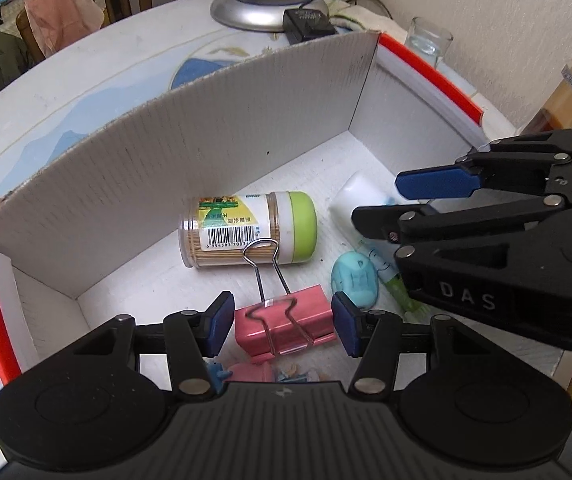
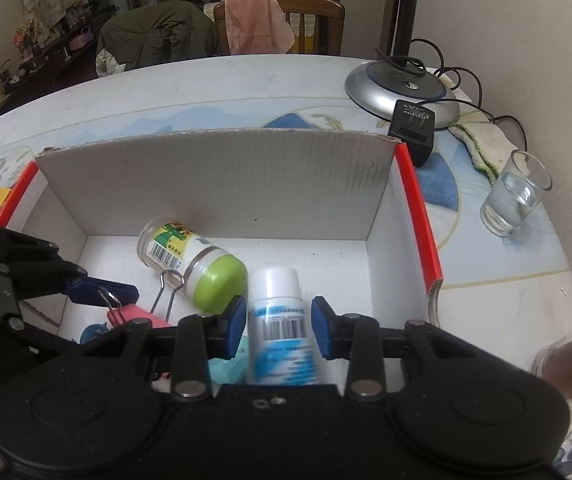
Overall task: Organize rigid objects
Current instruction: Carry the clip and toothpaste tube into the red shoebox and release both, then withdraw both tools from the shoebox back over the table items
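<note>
Pink clip (image 1: 284,326), glossy metal w/ two wire handles, is framed between left gripper (image 1: 284,324) pads inside box (image 1: 166,184); right pad touches, left shows a sliver of gap, so grip can't be told. White bottle (image 2: 280,316) w/ blue label is bracketed by right gripper (image 2: 278,326), jaws partly open, pads just beside it, contact not clear. One toothpick jar (image 1: 246,230), clear plastic w/ green cap, is seen lying on its side at the back wall. Left view alone shows a teal egg-shaped piece (image 1: 354,282); right view alone shows a glass (image 2: 515,196) of water. Box walls are corrugated card, red-edged.
</note>
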{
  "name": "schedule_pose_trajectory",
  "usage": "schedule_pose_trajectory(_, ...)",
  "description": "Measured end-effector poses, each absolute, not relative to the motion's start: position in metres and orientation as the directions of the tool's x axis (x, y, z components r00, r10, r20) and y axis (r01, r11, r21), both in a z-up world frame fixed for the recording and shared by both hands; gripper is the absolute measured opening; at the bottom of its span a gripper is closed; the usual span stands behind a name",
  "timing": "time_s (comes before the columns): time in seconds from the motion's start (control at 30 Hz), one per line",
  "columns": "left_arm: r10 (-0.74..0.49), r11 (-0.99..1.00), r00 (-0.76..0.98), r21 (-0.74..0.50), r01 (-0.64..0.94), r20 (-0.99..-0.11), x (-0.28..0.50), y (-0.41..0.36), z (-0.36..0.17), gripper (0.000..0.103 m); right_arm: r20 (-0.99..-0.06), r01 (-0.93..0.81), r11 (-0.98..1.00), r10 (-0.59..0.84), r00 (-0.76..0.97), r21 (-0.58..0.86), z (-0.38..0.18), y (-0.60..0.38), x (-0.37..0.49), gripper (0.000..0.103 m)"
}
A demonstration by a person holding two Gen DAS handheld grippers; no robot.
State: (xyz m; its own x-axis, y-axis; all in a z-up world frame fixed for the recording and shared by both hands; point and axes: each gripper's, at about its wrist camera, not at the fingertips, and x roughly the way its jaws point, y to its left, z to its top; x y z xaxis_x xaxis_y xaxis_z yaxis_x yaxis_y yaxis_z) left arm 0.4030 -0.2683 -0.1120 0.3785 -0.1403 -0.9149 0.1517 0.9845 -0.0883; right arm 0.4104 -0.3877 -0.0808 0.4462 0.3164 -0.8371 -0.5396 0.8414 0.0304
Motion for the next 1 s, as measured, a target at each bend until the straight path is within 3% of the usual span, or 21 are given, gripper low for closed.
schedule_pose_trajectory(0.47, -0.144, 0.983, 0.38, -0.088, 0.16, -0.914, 0.399, -0.271, -0.109, 0.053, -0.838, -0.524, 0.85, 0.325, 0.438, 0.055, -0.076, -0.394, 0.409, 0.038)
schedule_pose_trajectory(0.57, -0.158, 0.982, 0.402, -0.101, 0.158, -0.902, 0.395, -0.271, -0.104, 0.057, -0.834, -0.518, 0.853, 0.331, 0.442, 0.064, -0.073, -0.397, 0.405, 0.039)
schedule_pose_trajectory(0.63, -0.164, 0.981, 0.419, -0.104, 0.163, -0.893, 0.39, -0.27, -0.099, 0.062, -0.829, -0.514, 0.855, 0.335, 0.448, 0.067, -0.07, -0.397, 0.403, 0.04)
schedule_pose_trajectory(1.0, -0.167, 0.984, 0.531, -0.105, 0.145, -0.831, 0.357, -0.265, -0.065, 0.063, -0.783, -0.506, 0.858, 0.371, 0.499, 0.084, -0.045, -0.406, 0.384, 0.056)
